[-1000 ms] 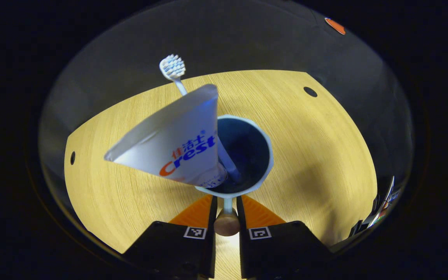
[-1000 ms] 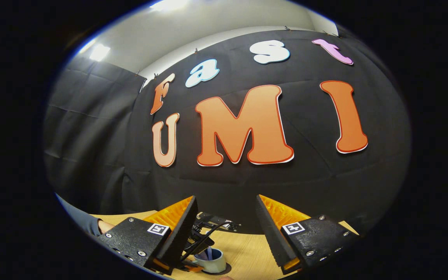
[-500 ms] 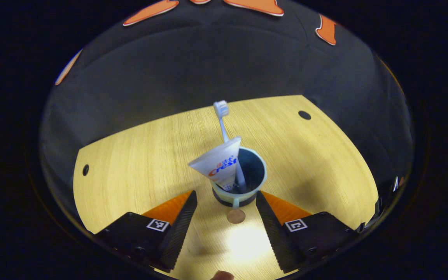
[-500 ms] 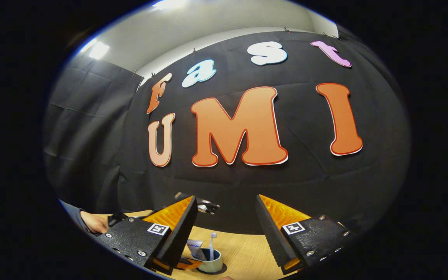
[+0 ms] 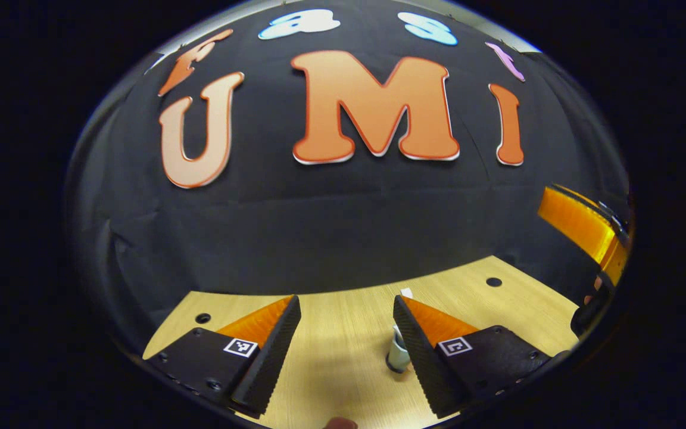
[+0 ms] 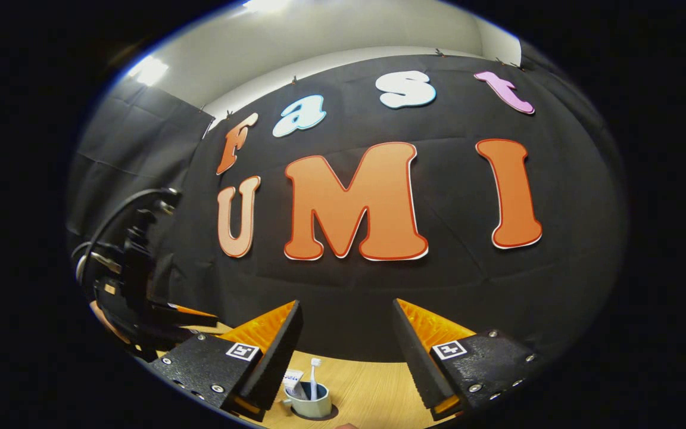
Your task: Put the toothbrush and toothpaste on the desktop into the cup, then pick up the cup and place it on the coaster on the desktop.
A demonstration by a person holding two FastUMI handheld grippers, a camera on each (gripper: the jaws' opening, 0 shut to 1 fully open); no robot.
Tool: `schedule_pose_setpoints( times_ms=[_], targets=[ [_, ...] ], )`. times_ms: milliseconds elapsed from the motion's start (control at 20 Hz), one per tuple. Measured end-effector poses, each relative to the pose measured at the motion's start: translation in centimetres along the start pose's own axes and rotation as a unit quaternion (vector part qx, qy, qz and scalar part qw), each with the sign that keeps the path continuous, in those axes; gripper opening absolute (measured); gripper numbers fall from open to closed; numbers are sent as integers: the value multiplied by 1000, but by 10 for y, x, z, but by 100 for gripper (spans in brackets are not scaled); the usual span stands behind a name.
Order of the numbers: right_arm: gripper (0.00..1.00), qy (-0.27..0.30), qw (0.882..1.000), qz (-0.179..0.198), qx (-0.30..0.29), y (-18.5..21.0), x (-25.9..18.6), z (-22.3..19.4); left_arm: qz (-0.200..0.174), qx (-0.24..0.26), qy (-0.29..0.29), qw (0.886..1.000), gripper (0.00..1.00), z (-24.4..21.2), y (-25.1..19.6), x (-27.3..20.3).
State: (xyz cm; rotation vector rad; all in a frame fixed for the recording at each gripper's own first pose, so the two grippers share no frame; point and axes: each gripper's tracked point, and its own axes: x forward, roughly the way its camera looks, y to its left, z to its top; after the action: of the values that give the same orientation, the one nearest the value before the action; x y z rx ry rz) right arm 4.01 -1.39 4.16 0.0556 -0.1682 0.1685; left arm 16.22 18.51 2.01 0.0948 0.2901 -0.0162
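Observation:
In the right gripper view a pale cup (image 6: pixel 310 406) stands upright on a dark coaster (image 6: pixel 332 412) on the wooden desktop. A toothbrush (image 6: pixel 314 376) and a white toothpaste tube (image 6: pixel 293 381) stick up out of it. My right gripper (image 6: pixel 347 305) hangs open above and behind the cup, touching nothing. My left gripper (image 5: pixel 346 304) is open and raised clear of the cup (image 5: pixel 397 355), whose edge peeks out beside its right finger. The toothbrush head (image 5: pixel 406 292) shows above that finger. The left gripper's body (image 6: pixel 134 280) is at the left of the right gripper view.
The wooden desktop (image 5: pixel 343 357) runs up to the black cloth wall and has small round holes (image 5: pixel 493 282) near its back corners. The other gripper's finger (image 5: pixel 584 226) juts in at the right edge of the left gripper view.
My left gripper has let go of the cup's handle, opened, and pulled back and up. The cup stays put on the coaster. The right gripper has barely moved.

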Motion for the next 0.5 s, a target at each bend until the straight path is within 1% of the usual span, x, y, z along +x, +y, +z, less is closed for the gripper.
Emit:
schedule_pose_setpoints(
  times_ms=[50, 100, 150, 200, 250, 300, 400, 500],
  targets=[
    [90, 0, 1000, -3, 0, 2, -1, 3, 11, -2, -15, 1000, 94, 6, -1, -7],
    [93, 0, 1000, -7, -1, 3, -3, 6, 19, 0, -34, 999, 94, 14, -5, -10],
    [90, 1, 1000, -12, -1, 2, -4, 7, 23, -6, -44, 999, 94, 16, -5, -15],
    [93, 2, 1000, -16, 3, 4, -6, 9, 24, -5, -60, 998, 94, 20, -3, -18],
    [93, 2, 1000, -16, 9, 6, -6, 11, 30, -3, -68, 997, 94, 23, -2, -22],
    [90, 2, 1000, -14, 15, 9, -6, 12, 37, 1, -80, 996, 94, 25, 2, -28],
    [90, 10, 1000, -7, 21, 21, -4, 10, 61, 7, -97, 993, 94, 28, 15, -39],
    [90, 17, 1000, -4, 1, 30, -2, 5, 76, 15, -101, 992, 94, 30, 22, -46]
  ],
)
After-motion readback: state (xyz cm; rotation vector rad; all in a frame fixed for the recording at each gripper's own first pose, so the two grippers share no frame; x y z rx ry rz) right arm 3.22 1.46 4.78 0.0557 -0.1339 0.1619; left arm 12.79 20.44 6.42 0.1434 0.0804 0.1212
